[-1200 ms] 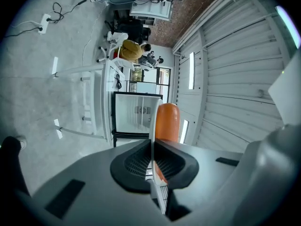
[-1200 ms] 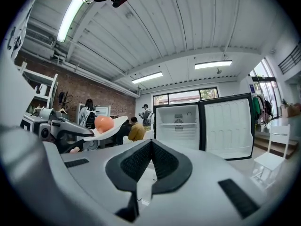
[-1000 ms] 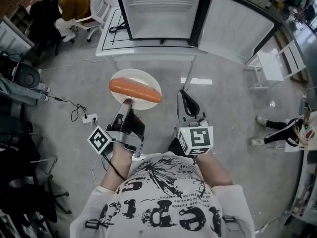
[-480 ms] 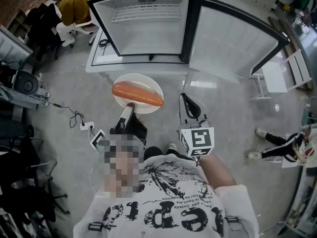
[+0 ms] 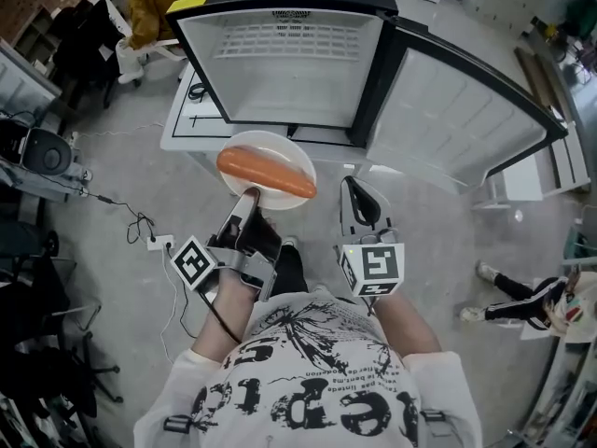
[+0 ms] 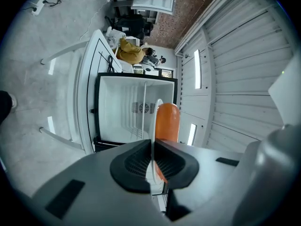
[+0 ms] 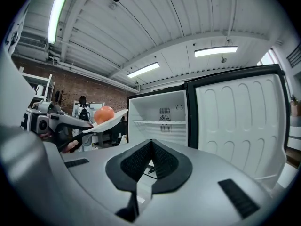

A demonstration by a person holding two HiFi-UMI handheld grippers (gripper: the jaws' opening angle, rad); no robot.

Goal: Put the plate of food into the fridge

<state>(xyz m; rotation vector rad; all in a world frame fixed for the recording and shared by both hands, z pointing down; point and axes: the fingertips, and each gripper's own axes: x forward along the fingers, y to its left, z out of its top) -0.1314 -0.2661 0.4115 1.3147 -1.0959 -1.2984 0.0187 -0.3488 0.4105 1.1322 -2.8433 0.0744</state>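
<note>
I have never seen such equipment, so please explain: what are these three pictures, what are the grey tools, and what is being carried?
A person holds a two-jaw hand tool in each hand; there is no robot. The downward picture comes from a camera on the person's head. The other two come from cameras riding on the tools, looking along their jaws. The left gripper is clamped on the rim of a white plate carrying an orange sausage. The right gripper is shut and empty. Ahead stands an open fridge.
</note>
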